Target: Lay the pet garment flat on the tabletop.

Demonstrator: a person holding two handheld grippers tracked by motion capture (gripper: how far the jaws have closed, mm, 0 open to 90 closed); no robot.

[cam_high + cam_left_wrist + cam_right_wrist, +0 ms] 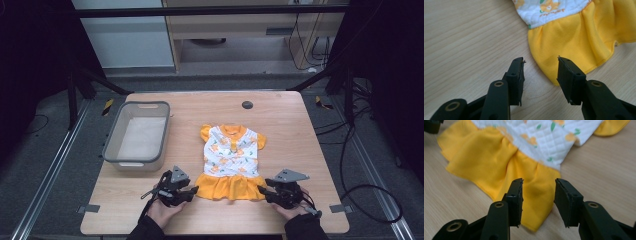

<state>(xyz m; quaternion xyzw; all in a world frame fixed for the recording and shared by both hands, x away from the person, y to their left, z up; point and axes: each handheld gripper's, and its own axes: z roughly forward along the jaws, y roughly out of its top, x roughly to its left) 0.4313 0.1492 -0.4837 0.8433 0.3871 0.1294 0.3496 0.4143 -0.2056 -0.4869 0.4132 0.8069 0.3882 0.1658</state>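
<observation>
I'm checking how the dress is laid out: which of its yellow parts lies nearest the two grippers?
The gathered yellow skirt, the dress's bottom band. The left gripper and right gripper flank its corners; the yellow sleeves and collar lie farther up the table.

light wood table (295, 125), square, rounded corners. dress (231, 161) flat near centre, yellow skirt toward front edge, collar away. grey bin (111, 140) at left, well apart from dress. dark round grommet (247, 105) near far edge.

Dress (574, 37) bodice and sleeves cut off by the top edge (left gripper view)
</observation>
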